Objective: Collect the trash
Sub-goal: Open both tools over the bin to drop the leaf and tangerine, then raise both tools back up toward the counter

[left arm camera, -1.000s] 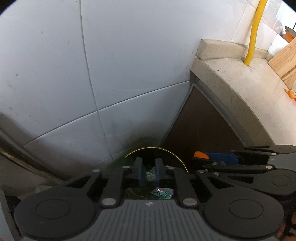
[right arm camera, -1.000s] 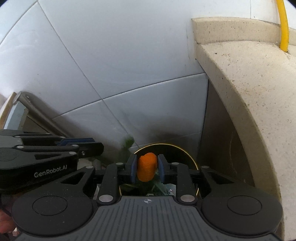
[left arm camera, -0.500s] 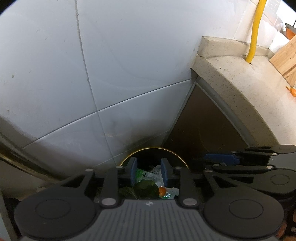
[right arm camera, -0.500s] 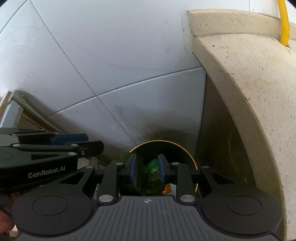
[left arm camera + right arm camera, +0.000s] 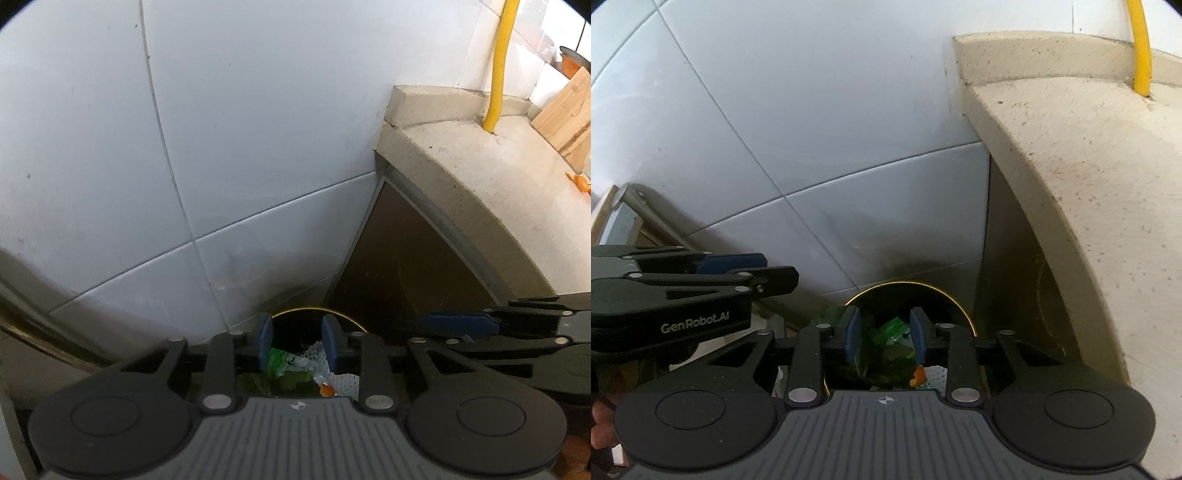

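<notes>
A round dark trash bin with a gold rim stands on the floor in the corner below both grippers. Inside lie a green wrapper, white foam netting and an orange scrap. My left gripper hangs over the bin, open, with nothing between its blue pads. Beside it, my right gripper also hangs over the bin rim; its jaws are opening and hold nothing. In the right wrist view, green leaves and the orange scrap lie in the bin.
White wall tiles rise behind the bin. A beige stone counter overhangs a brown cabinet side at the right. A yellow hose and a wooden board are on the counter. A metal frame leans at the left.
The right gripper let go of an orange piece, and the left gripper let go of a pale crumpled scrap. Both now lie in the bin, and both pairs of jaws stand wider.
</notes>
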The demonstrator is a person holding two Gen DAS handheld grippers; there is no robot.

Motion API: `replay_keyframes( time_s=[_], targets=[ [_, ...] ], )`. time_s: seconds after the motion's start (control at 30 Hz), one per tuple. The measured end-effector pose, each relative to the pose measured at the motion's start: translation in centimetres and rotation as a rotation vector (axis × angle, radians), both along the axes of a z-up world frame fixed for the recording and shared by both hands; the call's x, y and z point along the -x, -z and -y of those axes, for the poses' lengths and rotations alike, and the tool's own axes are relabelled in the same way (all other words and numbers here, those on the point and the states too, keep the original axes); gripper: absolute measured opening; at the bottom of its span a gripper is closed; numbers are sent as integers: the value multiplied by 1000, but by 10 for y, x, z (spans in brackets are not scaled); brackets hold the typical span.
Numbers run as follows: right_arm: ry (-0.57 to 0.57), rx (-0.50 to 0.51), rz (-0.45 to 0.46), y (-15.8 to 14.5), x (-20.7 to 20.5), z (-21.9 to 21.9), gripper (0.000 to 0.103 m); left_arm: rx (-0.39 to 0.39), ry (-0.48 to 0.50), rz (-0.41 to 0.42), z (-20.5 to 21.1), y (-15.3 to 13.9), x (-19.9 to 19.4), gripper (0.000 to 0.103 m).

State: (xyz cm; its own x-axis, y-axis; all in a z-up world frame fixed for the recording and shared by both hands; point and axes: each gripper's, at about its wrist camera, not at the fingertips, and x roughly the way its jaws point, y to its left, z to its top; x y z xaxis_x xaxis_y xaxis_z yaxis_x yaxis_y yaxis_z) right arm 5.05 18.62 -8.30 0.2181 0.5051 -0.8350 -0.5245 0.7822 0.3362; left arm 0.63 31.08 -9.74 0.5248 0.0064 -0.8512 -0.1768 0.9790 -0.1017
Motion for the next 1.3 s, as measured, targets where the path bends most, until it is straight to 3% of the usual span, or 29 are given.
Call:
replay_keyframes(
  time_s=[0.33, 0.7, 1.03, 1.3],
  targets=[
    [1, -45, 67, -37, 6, 27, 39, -30, 33, 75, 15, -22, 4, 25],
    [49, -138, 167, -83, 7, 69, 41, -72, 84, 173, 48, -73, -5, 30],
    [195, -174, 255, -111, -1, 137, 44, -87, 234, 264, 106, -115, -30, 31],
    [339, -153, 292, -119, -15, 200, 45, -81, 376, 289, 167, -126, -61, 32]
  ],
)
